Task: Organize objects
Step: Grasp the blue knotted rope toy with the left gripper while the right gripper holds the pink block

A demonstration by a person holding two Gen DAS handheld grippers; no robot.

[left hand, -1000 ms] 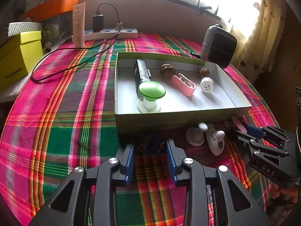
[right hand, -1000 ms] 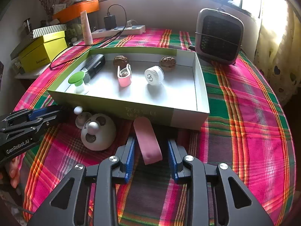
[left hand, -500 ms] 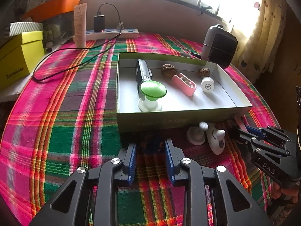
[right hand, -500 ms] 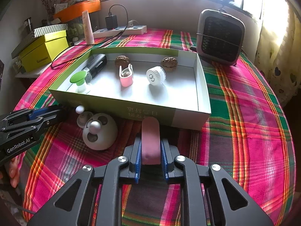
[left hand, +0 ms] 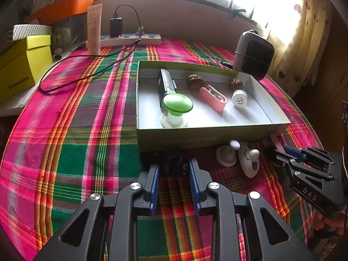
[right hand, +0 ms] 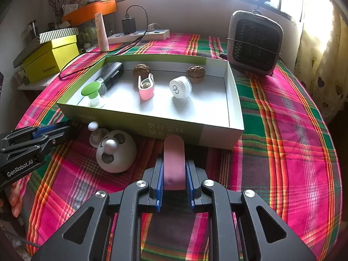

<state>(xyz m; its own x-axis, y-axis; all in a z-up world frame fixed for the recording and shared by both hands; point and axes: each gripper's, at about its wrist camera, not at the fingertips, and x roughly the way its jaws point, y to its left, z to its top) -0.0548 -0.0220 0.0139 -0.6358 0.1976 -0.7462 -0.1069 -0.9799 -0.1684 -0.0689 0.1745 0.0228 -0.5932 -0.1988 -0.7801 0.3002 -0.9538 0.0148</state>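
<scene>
A shallow green box (left hand: pixel 195 136) sits on the plaid cloth and holds a green-capped stand (left hand: pixel 177 106), a black device, two walnuts, a pink clip and a white cap. In front of its near wall my right gripper (right hand: pixel 174 165) is shut on a flat pink oblong piece (right hand: pixel 174 156), which lies on the cloth and points at the box. My left gripper (left hand: pixel 174 167) has a small dark blue thing (left hand: pixel 176 162) between its fingertips, in shadow. Its jaws are closing, and I see no firm contact. A white panda-faced dome (right hand: pixel 116 152) and a small white knobbed disc (right hand: pixel 96 136) lie between the two grippers.
A grey fan heater (right hand: pixel 254 43) stands behind the box's far right corner. A power strip (left hand: pixel 130 40) with a black charger and a trailing cable, a cream tube (left hand: pixel 94 29) and a yellow box (left hand: pixel 21 65) line the far left. A curtain hangs at the right.
My right gripper's jaws have shut on the pink piece, which was lying loose between them. The left jaws have narrowed around the dark blue thing. Neither hand has shifted.
</scene>
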